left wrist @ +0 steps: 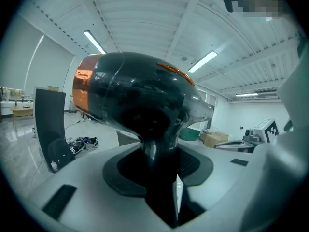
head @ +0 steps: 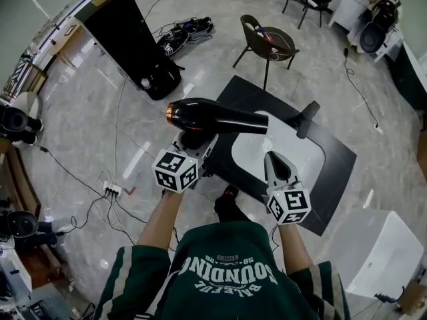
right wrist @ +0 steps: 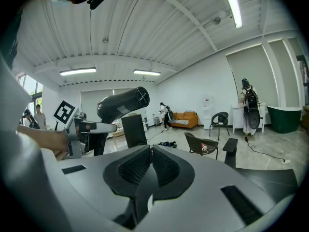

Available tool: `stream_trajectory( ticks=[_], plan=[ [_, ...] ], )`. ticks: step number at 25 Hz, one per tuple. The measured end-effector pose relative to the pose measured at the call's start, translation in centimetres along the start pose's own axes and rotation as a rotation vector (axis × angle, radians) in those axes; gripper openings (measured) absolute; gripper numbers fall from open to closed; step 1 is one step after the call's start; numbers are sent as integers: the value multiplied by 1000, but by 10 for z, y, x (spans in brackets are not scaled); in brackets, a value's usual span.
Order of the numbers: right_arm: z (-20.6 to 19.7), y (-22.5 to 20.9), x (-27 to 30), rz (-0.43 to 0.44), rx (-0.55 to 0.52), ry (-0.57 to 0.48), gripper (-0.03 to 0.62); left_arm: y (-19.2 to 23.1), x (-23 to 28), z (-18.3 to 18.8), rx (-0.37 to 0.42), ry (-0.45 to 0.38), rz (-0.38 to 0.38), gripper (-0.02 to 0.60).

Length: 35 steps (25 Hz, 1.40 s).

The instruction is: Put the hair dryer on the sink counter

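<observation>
Black hair dryer | handle pinched in left hand-held gripper | right hand-held gripper pressed together nearby

Head view looks steeply down, each gripper view roughly level along its jaws; all share the hair dryer.

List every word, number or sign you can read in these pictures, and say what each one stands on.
"OUNDING", upside down, first letter unclear: on the green shirt.
Smaller print around it: too blurred to read.
The left marker cube and right marker cube: square black-and-white patterns, no words.
The hair dryer: no print readable.
</observation>
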State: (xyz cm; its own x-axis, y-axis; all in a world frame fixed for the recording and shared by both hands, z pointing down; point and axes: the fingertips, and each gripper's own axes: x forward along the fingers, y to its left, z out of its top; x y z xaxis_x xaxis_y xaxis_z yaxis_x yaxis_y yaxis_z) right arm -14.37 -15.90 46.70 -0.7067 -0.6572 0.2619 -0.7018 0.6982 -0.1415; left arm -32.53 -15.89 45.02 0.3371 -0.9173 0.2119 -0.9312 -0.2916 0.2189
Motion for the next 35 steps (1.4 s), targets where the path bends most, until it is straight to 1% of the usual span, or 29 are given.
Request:
stream_trajectory(
  ticks=[2,5,16,27,30,35],
  plan=[
    [14,-8,11,0,9,8,48,2,13,11,3,14,-16,166],
    [24,-12,29,6,13,6,48,10,26,12,15,32,-33,166],
    [31,-41,64,-24,29,12,48,23,67,14,23,69,-92,164],
    [27,-71,70,-78,60,31,48,29,107,11,33,118,-136,164],
    [25,-76,70,-90,64,33,48,29,115,8,44,132,-153,164],
    [17,-80,67,-108,77,42,48,27,126,2,41,145,-172,163]
  ],
)
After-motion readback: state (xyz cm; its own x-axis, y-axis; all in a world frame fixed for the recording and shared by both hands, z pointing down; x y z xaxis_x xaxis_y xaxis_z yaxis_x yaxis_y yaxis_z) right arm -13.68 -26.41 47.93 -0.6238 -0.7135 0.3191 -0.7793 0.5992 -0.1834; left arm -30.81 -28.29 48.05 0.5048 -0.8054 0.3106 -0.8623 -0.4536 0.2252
